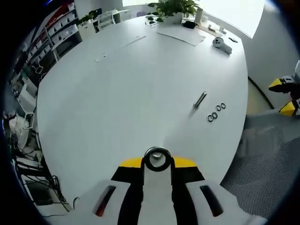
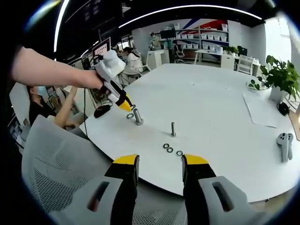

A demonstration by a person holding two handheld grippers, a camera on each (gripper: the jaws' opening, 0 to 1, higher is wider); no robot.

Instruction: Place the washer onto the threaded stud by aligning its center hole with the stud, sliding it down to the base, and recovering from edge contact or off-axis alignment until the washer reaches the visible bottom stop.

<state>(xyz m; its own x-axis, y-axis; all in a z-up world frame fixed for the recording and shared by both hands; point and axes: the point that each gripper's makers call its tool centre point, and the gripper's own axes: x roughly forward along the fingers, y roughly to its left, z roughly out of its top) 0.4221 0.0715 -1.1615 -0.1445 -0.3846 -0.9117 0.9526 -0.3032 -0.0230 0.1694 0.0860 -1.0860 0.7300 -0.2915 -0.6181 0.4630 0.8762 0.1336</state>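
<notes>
Here the small silver ring-shaped washer [image 1: 157, 159] is gripped in the closed left tongs [image 1: 157, 164] and is best centred over the upright grey threaded stud [image 2: 173, 129] on the white worktop [image 2: 211, 108], while the right tongs [image 2: 159, 164] are held open.

Big white oval counter [image 2: 220, 108] in an open office. Grey mesh chair back [image 2: 56, 164] pulled up at its near edge. Shelving with boxes [image 2: 201, 35] along the far wall, curved ceiling light strips [image 2: 183, 8] overhead. Bright window [image 1: 234, 11] behind a potted plant [image 1: 173, 9]; paper sheet [image 1: 180, 35], possibly a game controller [image 2: 285, 143], on the counter.
</notes>
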